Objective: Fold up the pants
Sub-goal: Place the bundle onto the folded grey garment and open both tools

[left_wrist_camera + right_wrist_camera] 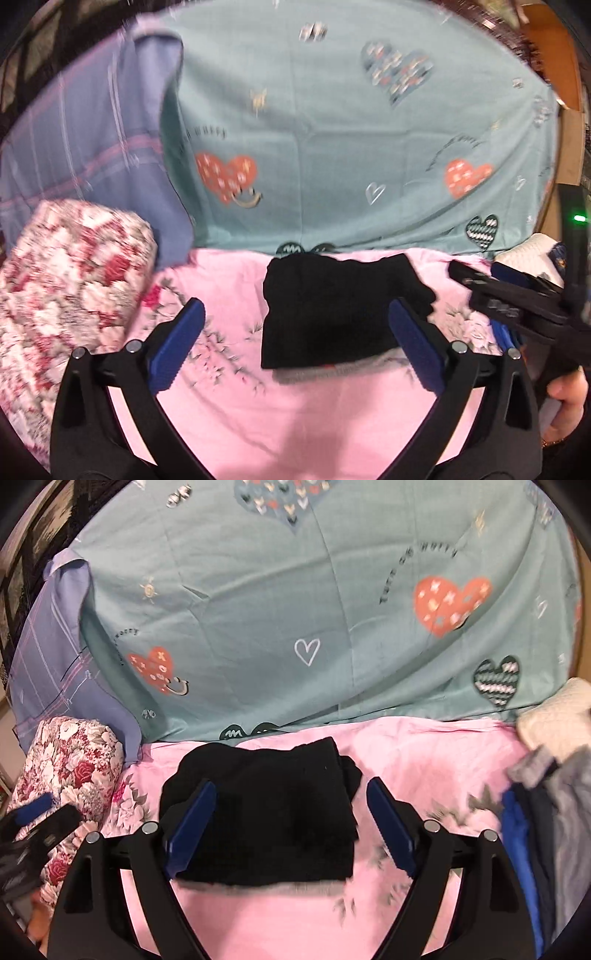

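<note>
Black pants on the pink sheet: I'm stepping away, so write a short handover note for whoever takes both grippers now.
Left gripper: open, empty.
Right gripper: open, empty, held above the pants.
Black pants: folded into a compact rectangle, lying flat on the pink floral sheet, untouched by either gripper.
Done: the fold looks finished.
Left: probably just check the edges; a pile of other clothes lies at the right.

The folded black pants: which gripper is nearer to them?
Right. The right gripper hangs open directly over the folded black pants; the left gripper, also open, sits off their left side.
</note>
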Motion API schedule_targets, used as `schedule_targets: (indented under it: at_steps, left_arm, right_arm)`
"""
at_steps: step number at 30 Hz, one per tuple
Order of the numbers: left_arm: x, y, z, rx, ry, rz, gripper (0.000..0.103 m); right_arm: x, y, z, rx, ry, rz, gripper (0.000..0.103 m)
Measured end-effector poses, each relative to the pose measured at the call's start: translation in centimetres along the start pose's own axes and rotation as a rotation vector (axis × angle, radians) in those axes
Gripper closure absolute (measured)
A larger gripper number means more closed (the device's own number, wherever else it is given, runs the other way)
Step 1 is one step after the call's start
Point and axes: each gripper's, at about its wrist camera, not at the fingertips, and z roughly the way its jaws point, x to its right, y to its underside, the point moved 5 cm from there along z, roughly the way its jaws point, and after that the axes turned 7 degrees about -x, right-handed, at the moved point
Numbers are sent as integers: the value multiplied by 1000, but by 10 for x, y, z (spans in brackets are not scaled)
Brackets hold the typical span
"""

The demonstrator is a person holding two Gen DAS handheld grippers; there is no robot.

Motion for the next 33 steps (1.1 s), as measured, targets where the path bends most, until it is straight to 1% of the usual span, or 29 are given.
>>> schedule_targets:
  at_steps: [1,2,3,4,6,9,12,14,16,17,19,21,24,27,33]
  left_arm:
    - [4,8,-19,18,-2,6,2]
    - [8,12,-30,24,-5,9,2]
    - [10,20,-39,24,-14,10,2]
    - [11,31,-47,22,-24,8,2]
    - [13,46,-53,24,-29,7,2]
    - [13,73,-53,17,-41,-9,2]
    - [11,94,-39,12,-73,-27,2]
    - [9,104,-22,-13,-80,-40,2]
    - [7,113,-5,-40,-88,-47,2]
    - [5,119,6,-55,-105,-49,2]
    - [1,128,21,-70,-119,-60,2]
    - [-5,139,36,-92,-113,-80,2]
    - [-12,151,53,-127,-97,-107,2]
    - [-17,158,61,-145,-106,-111,2]
    - [-20,163,68,-170,-101,-122,2]
  right_arm:
    - [0,5,-12,10,13,-4,18]
    - [-2,11,-28,26,35,-10,16]
    - [-3,15,-38,33,43,-13,7]
    - [-3,20,-47,42,47,-16,4]
    - [-3,39,-65,54,54,-23,4]
    - [1,75,-78,29,57,-27,4]
    - [6,113,-83,13,72,-26,3]
    - [10,137,-83,17,97,-40,3]
    - [14,154,-77,16,127,-43,3]
    - [15,160,-74,11,132,-43,3]
    - [17,169,-64,-8,134,-42,3]
    - [19,177,-53,-31,144,-43,4]
    - [22,187,-44,-35,189,-58,4]
    - [20,195,-39,-33,227,-85,4]
    - [11,207,-26,-75,229,-134,4]
